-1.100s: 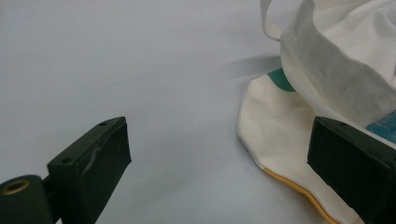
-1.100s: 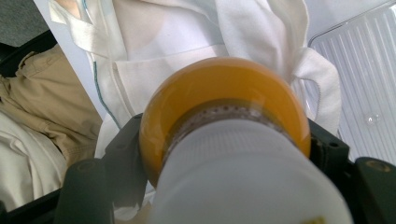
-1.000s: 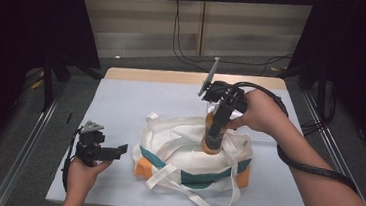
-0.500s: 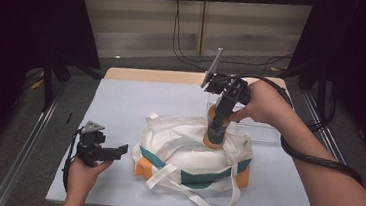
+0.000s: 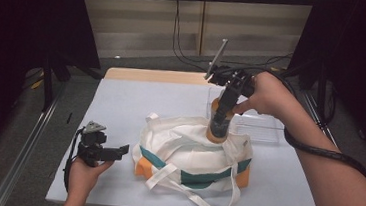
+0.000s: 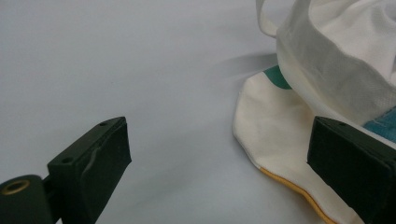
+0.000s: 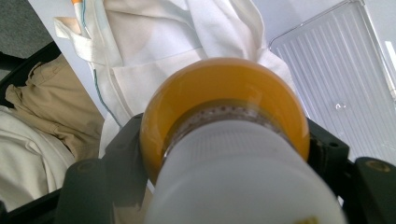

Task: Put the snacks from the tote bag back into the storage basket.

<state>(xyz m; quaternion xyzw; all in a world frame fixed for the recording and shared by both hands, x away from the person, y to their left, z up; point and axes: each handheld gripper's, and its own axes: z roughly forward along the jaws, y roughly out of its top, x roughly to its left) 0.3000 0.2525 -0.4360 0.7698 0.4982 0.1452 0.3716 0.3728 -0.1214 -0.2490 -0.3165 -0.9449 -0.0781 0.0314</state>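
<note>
A white tote bag [image 5: 192,151] with teal and orange trim lies on the white table [image 5: 135,104]. Just above its open top hangs an orange bottle [image 5: 218,126] with a white cap [image 7: 238,177], tilted, with my right gripper [image 5: 223,109] shut on its upper part. In the right gripper view the bottle [image 7: 224,93] sits between both black jaws, with the bag [image 7: 163,37] beyond it. My left gripper [image 5: 122,151] rests low at the bag's left side, jaws wide apart. In the left gripper view nothing is between them, and the bag's edge [image 6: 336,60] lies by the right jaw.
A clear ribbed plastic tray [image 5: 259,127] lies on the table right behind the bag, under my right hand. Black stands and cables flank the table on both sides. The table's left half is bare white surface.
My right gripper has risen and drifted a little toward the back right, lifting the orange bottle up from the bag's opening. The left gripper has stayed where it was.
</note>
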